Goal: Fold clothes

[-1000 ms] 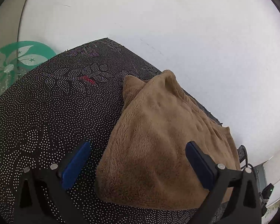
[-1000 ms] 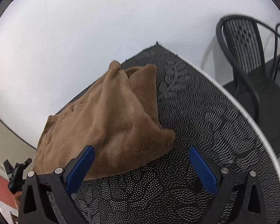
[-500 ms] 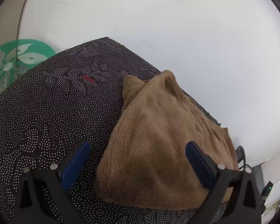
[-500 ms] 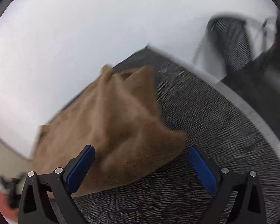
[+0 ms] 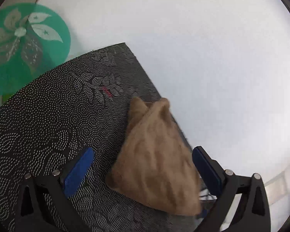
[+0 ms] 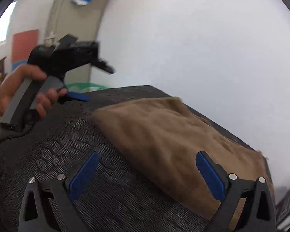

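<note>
A folded brown fleece garment lies on the dark dotted tablecloth, along the edge nearest the white wall. My left gripper is open and hovers over the garment's near end, gripping nothing. In the right wrist view the garment stretches to the right across the tablecloth. My right gripper is open above its near edge, with its right finger over the fleece. That view also shows a person's hand holding the left gripper in the air above the far left of the table.
A green round disc with a flower print sits past the table's far left. A white wall runs close behind the table. A black mesh chair shows at the lower right of the right wrist view.
Both views have swung. The right gripper has turned left and now looks across the garment at the left gripper. The left gripper has lifted and tilted. The garment lies still.
</note>
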Available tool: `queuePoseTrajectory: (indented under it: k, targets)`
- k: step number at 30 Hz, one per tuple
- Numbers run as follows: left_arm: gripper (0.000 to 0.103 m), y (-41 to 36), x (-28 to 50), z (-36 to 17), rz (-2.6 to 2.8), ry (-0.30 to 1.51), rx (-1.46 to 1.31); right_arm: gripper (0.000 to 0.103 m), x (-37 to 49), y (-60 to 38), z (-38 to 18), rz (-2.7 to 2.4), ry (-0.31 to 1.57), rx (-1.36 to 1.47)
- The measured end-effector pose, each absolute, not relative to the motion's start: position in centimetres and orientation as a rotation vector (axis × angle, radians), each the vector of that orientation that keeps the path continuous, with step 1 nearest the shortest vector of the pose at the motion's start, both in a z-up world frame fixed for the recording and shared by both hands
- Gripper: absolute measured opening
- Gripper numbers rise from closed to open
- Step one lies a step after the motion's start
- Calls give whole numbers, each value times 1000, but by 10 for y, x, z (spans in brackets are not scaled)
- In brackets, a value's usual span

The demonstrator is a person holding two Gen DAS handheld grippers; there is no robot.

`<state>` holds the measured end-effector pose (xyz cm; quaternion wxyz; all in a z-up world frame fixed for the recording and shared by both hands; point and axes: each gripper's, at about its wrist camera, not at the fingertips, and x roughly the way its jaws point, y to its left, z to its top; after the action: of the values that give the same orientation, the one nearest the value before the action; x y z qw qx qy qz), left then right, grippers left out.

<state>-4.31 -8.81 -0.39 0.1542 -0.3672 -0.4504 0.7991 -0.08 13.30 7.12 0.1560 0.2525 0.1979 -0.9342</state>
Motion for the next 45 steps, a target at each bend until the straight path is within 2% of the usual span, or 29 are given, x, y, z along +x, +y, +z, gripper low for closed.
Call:
queuePoseTrajectory:
  k: [4,9,13,17,26,28,31,36,39,45]
  targets:
    - [103,-104,-27,4,2314,-1250,-1045,102,-31,89,62,-2562,595,716]
    - [103,-125,-15,-5,2313,-1320,-1048,102,-58,36,39,-2379,773,757]
    - [102,-132,-12,-13,2301,-1326,-1086,94,-81,18,21,-2299,921,798]
    - [103,-133,-9,-21,2259,-1347,-1098,85,-105,27,11,-2284,938,847]
    - [103,-124,-10,-20,2300,-1280,-1130,84,-130,32,5,-2160,930,867]
    - [103,-121,-12,-19,2307,-1258,-1151,77,-131,29,4,-2150,937,870]
    - [103,-118,-18,-19,2258,-1287,-1169,49,-119,25,0,-2196,1038,838]
    - [103,-111,-50,-20,1998,-1413,-1209,23,-110,35,4,-2317,1032,776]
    - [103,-100,-78,-13,1933,-1387,-1212,19,-105,41,6,-2390,1027,737]
    - [103,-56,-155,-16,1860,-1253,-1409,19,-94,53,11,-2533,1013,654]
